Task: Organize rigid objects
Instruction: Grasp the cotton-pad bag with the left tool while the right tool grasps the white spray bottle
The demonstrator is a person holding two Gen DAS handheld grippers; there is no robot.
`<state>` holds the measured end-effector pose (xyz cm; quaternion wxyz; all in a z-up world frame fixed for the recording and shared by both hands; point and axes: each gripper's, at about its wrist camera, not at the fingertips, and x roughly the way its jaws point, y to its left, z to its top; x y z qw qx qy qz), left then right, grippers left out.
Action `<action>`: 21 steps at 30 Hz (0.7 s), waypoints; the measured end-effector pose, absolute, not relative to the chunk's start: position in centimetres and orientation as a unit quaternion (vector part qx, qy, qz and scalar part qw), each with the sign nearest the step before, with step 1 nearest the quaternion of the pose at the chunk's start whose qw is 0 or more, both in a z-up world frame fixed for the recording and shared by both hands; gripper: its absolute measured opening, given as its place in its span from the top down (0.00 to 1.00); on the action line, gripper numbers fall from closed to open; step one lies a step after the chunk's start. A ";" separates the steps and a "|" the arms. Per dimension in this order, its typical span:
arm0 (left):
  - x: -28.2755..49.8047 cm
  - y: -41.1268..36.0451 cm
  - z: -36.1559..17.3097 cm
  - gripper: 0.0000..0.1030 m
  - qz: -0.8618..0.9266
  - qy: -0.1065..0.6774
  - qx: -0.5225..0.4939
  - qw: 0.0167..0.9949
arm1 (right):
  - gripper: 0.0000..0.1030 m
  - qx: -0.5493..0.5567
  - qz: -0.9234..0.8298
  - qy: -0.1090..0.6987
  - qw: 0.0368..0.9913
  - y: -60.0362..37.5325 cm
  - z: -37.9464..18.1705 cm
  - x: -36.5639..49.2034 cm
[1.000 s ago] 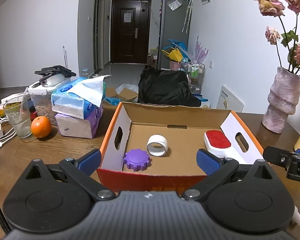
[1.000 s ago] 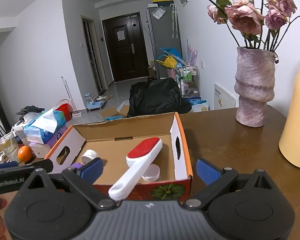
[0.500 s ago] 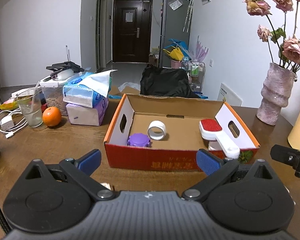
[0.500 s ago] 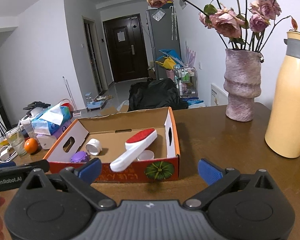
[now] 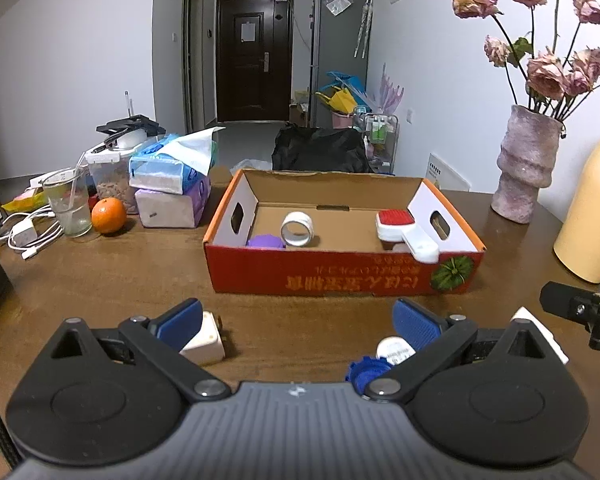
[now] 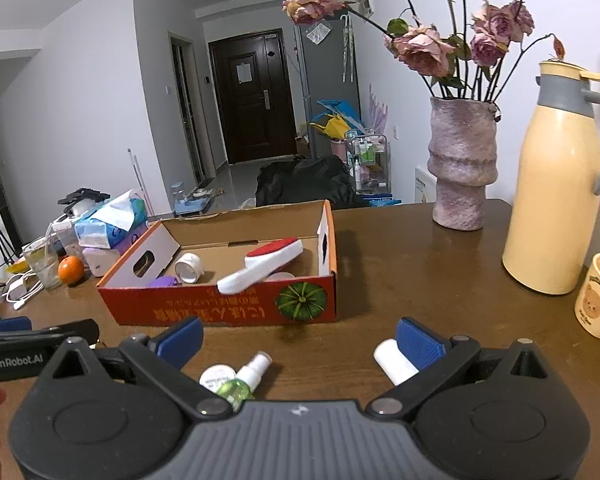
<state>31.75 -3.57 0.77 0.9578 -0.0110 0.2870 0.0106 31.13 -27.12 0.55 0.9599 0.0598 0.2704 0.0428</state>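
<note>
Both claws hang spread and empty above the bench, on the near side of the cardboard box. Left claw has its blue pads wide apart with nothing between them; right claw stands likewise released, gripping nothing.

Inside the box lie a white ring near its middle, a purple cap toward its left front corner, and a red-and-white brush at its right end, whose handle leans over the front wall. A pale round lid shows under the brush in the right view.

Loose pieces remain outside, in front of the box. In the left view a white cube-like block sits just beside the left pad, and a blue cap with a small white jar lies near the right pad. In the right view a green spray bottle and a round white lid lie in front of the box, with a white cylinder touching or just beside the right pad.

Judging from this, the step in hand is choosing the next loose piece, between placements. The next move likely calls for lowering one claw so its pads straddle a single item, closing firmly since these are hard and smooth, then lifting clear of the front wall before setting it inside the box without knocking the leaning brush handle.
</note>
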 end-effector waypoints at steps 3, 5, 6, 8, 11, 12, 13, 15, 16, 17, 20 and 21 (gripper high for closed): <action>30.9 -3.8 0.4 0.00 0.012 0.293 -0.011 0.956 | 0.00 0.060 0.041 0.270 0.960 -27.6 0.5 30.1; 30.4 -3.9 0.1 0.00 0.014 0.298 -0.011 0.954 | 0.00 0.059 0.042 0.271 0.960 -27.9 0.3 29.4; 30.2 -4.0 -0.1 0.00 0.015 0.301 -0.011 0.954 | 0.00 0.058 0.042 0.272 0.960 -28.0 0.2 29.1; 29.8 -4.2 -0.6 0.00 0.018 0.308 -0.012 0.951 | 0.00 0.056 0.043 0.273 0.959 -28.3 -0.2 28.5; 29.3 -4.6 -1.3 0.00 0.024 0.319 -0.012 0.947 | 0.00 0.055 0.045 0.277 0.958 -28.6 -0.8 27.8; 29.2 -4.7 -1.6 0.00 0.026 0.323 -0.012 0.946 | 0.00 0.054 0.047 0.279 0.958 -28.7 -1.0 27.6; 29.2 -4.8 -1.8 0.00 0.027 0.326 -0.012 0.945 | 0.00 0.051 0.047 0.281 0.957 -28.8 -1.2 27.4; 29.2 -5.1 -2.3 0.00 0.033 0.333 -0.010 0.942 | 0.00 0.049 0.050 0.282 0.957 -29.0 -1.5 27.0; 29.2 -5.2 -2.7 0.00 0.037 0.337 -0.010 0.941 | 0.00 0.048 0.050 0.283 0.956 -29.1 -1.6 26.8; 29.3 -5.4 -2.9 0.00 0.040 0.341 -0.010 0.939 | 0.00 0.048 0.050 0.285 0.956 -29.3 -1.8 26.7; 29.4 -5.8 -3.7 0.00 0.052 0.347 -0.007 0.936 | 0.00 0.045 0.050 0.290 0.955 -29.7 -2.4 26.4; 29.4 -6.0 -4.0 0.00 0.057 0.349 -0.006 0.935 | 0.00 0.045 0.050 0.291 0.954 -29.9 -2.6 26.4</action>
